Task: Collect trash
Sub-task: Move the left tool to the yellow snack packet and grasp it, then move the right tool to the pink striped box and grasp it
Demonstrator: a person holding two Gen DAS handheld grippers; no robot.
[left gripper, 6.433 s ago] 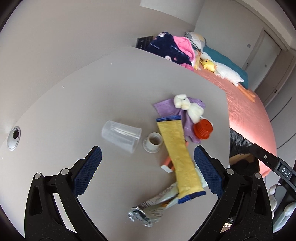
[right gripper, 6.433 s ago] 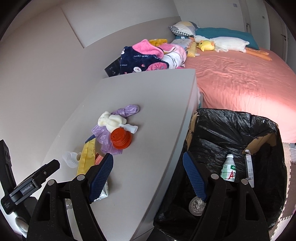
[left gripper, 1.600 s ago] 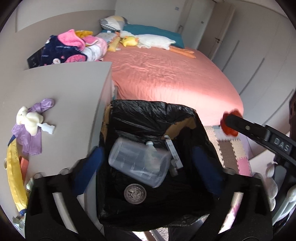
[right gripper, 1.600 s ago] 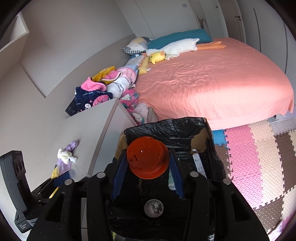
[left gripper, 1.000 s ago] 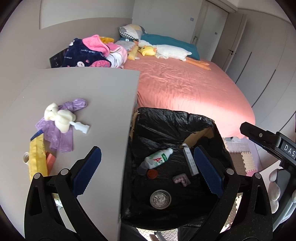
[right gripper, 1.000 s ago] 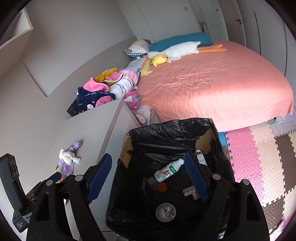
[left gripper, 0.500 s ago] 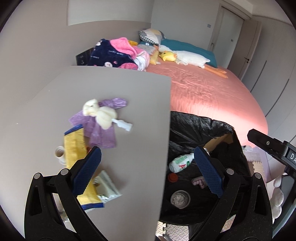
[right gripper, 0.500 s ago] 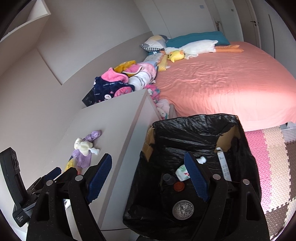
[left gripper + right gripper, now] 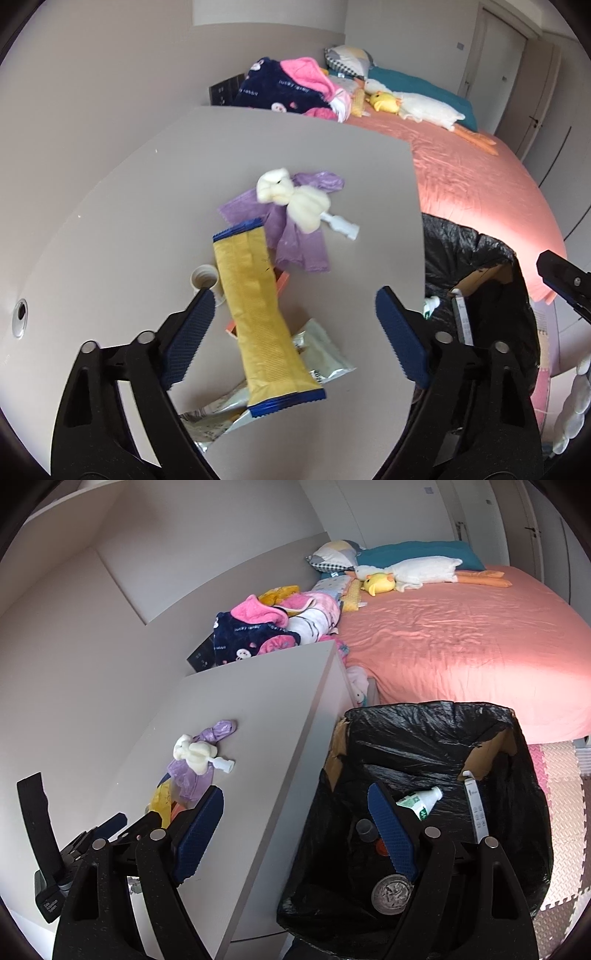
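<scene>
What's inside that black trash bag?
Inside the black trash bag: a white bottle, a red cap, a clear cup, a round foil lid. Right gripper fingers hide more.

Home bedroom. Beyond the left gripper (image 9: 291, 328), a pink-sheeted bed (image 9: 476, 177) with pillows (image 9: 417, 550), plush duck (image 9: 380, 581) and piled clothes (image 9: 291, 88). Foam floor mats (image 9: 561, 775) right of the right gripper (image 9: 295, 832).

Each black plastic two-finger tool, left tool (image 9: 291, 336) and right tool (image 9: 295, 832), has ridged blue rubber pads (image 9: 186, 338) and round silver screws (image 9: 146, 336) on matte, triangular-cutout fingers.
</scene>
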